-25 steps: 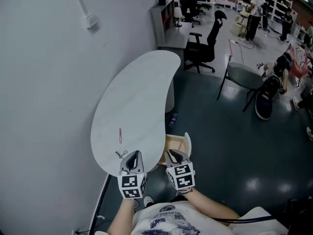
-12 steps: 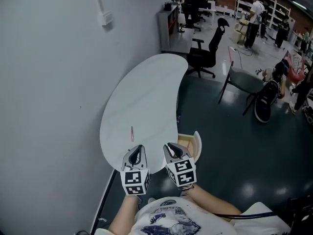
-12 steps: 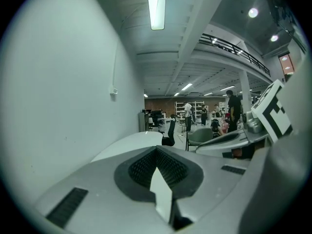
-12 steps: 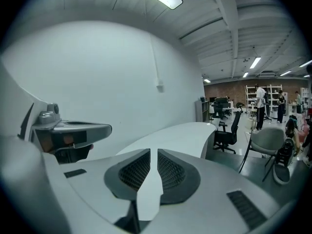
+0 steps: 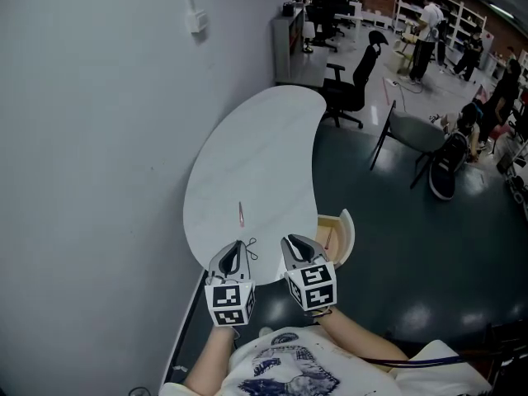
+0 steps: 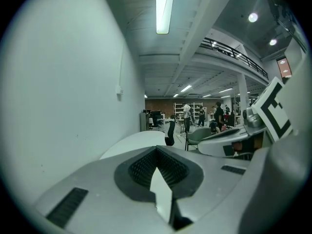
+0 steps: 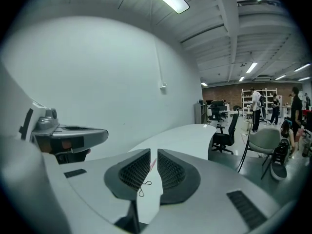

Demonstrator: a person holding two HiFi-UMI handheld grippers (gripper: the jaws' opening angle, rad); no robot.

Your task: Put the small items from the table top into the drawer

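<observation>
At the near end of the curved white table [image 5: 247, 151], both grippers hang side by side over the table's edge, with nothing in either one. The left gripper [image 5: 235, 252] has its fingers [image 6: 144, 168] clenched: in the left gripper view the ribbed pads meet at their tips and only a thin wedge of table top shows behind them. The right gripper [image 5: 294, 246] is loosened a little – its fingers [image 7: 171, 172] stand a narrow slit apart, touching nothing.

Through that slit the right gripper view shows two small items lying on the table: a thin wire clip [image 7: 144, 186] nearest the pads and a pink pen [image 7: 152, 164] beyond it. From the head view the pen [image 5: 241, 214] lies ahead of the left gripper, well in from the edge, while the clip [image 5: 250, 245] sits just beside that gripper's tip.

The drawer [image 5: 346, 228] stands open at the table's right side, just beside the right gripper – its near part is covered by the gripper, and what lies on its wooden floor is too small to make out. The table's nearest edge is hidden under both grippers.
</observation>
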